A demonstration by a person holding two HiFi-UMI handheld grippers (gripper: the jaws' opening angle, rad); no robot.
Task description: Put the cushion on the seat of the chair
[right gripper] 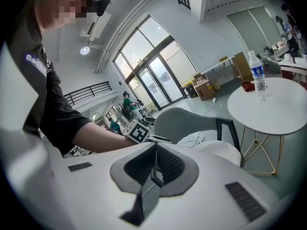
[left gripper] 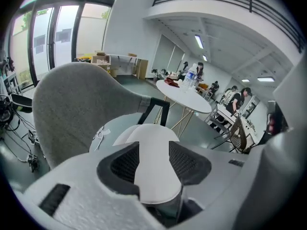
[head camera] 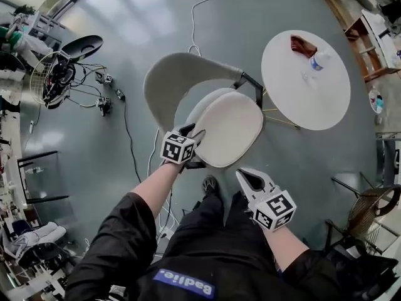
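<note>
Pinching the near edge of the cushion (head camera: pixel 229 129), the left gripper (head camera: pixel 192 134) sits at frame centre; the cushion lies over the chair (head camera: pixel 175 80) seat. Lower right, the right gripper (head camera: pixel 245 176) is closed, empty.

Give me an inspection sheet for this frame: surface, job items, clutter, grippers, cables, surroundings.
Surface: glossy grey floor.
Job's things: cushion over the seat of the chair; whether it lies flat cannot be told.
Clutter: bottle and red cloth on the round table.
Grippers: left gripper shut on the cushion's near edge; right gripper shut, empty, by the person's lap.
Cables: white cable behind the chair; black cable to its left.
Surroundings: wire cage at left, wicker chair at right.
</note>
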